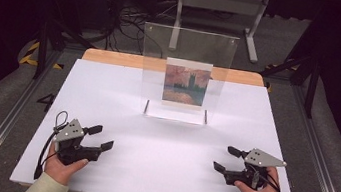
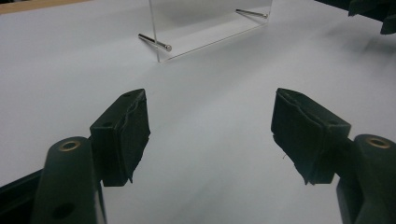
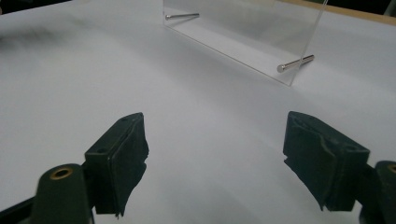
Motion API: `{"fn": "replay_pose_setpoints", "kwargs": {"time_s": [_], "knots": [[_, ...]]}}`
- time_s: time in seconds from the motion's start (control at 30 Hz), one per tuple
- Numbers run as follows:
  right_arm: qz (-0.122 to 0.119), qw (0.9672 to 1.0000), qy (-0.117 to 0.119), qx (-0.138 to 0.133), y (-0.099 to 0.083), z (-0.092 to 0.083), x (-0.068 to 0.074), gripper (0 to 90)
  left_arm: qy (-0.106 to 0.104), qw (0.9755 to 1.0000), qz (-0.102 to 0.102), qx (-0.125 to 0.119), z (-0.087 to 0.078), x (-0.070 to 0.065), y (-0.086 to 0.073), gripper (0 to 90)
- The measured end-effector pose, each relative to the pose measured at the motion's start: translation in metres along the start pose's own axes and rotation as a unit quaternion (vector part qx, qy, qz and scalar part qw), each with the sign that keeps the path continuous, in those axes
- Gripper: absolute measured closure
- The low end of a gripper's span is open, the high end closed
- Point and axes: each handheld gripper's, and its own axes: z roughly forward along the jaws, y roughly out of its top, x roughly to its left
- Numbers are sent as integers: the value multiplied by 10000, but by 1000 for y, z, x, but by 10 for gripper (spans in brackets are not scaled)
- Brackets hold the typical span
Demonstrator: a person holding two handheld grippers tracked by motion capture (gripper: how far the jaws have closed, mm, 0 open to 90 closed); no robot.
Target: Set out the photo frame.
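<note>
A clear acrylic picture frame stands upright at the middle of the white table on two metal pins. It holds a small painting print of a tower against a reddish sky. My left gripper rests near the front left, held by a hand, jaws wide apart with nothing between them. My right gripper rests at the front right, also open and empty. The left gripper view shows the frame's lower edge ahead; the right gripper view shows that edge too.
A wooden strip runs along the table's far edge. Behind it stand a grey metal stand and loose cables on the floor. Dark rails flank the table on both sides. Bare white surface lies between the grippers and the frame.
</note>
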Motion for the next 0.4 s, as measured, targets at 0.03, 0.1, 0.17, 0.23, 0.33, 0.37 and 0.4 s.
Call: {"fn": "replay_pose_setpoints", "kwargs": {"time_s": [0.03, 0.1, 0.17, 0.23, 0.33, 0.37, 0.4], "knots": [[1, 10000, 8, 33, -1, 1, 0, 216, -12, 10000, -13, -13, 0, 0, 0, 282], [-13, 10000, -4, 90, -2, 3, -1, 215, -25, 10000, -32, -22, 0, 1, -1, 282], [15, 9999, 7, 103, -3, 4, -1, 213, -20, 10000, -38, -22, 0, 1, -1, 281], [31, 9999, 2, 107, -3, 4, -2, 211, -10, 10000, -24, -18, 0, 1, -1, 280], [44, 10000, -5, 76, -3, 3, -3, 207, 39, 10000, 42, 26, 1, -1, -1, 279], [46, 10000, -20, 66, -2, 2, -3, 207, 54, 9999, 62, 67, 2, -1, -1, 278], [46, 10000, -20, 66, -2, 2, -3, 207, 54, 9999, 62, 67, 2, -1, -1, 277]]}}
